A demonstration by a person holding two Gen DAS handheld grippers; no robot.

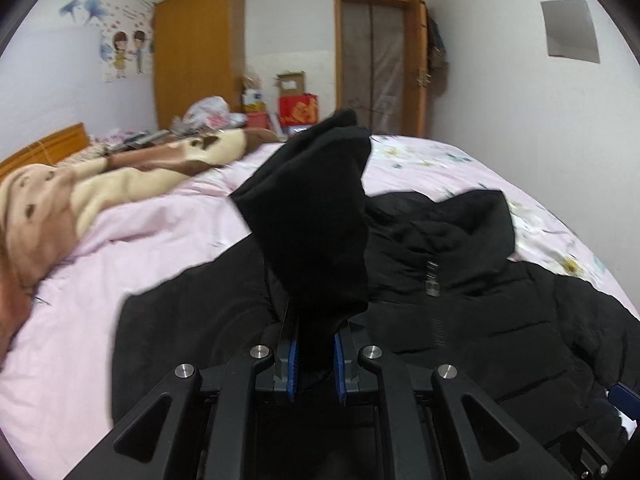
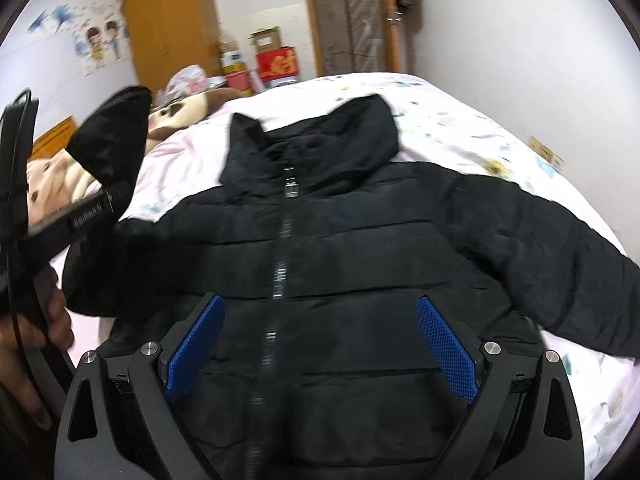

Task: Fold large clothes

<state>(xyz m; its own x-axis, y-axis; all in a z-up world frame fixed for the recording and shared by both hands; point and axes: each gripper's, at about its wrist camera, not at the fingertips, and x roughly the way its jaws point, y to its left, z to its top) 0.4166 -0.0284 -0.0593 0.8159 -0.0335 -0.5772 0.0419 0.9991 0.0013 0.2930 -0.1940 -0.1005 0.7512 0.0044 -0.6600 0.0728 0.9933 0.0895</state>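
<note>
Black jacket (image 2: 360, 240) lies front-up on the bed (image 1: 160, 240), zipped, collar toward the far end, zip (image 2: 280, 264) running down the middle. Left gripper (image 1: 316, 360) is clamped nearly shut on a sleeve (image 1: 316, 220), cuff end standing up off the bed w/ the blue pads (image 1: 293, 364) pinching the fabric. In the right view that same gripper sits at far left, in a hand (image 2: 52, 320), sleeve raised above the jacket's edge.

Right gripper (image 2: 320, 344) hangs over the lower chest of the jacket, jaws wide apart, nothing between them, zip passing under the gap. Whether it touches the fabric, can't tell.

Step in hand, by my read: first sleeve fold, left side, sleeve lifted and ready to go across the front. Body not folded yet, other sleeve (image 2: 560, 256) out flat to the right.

Next move prob. calls for laying the held sleeve over the chest toward the zip, flat, no twist, then letting go. Puffy fabric, so it may spring back; right gripper is well placed to press it down or pin the body. Then same for the other sleeve.
</note>
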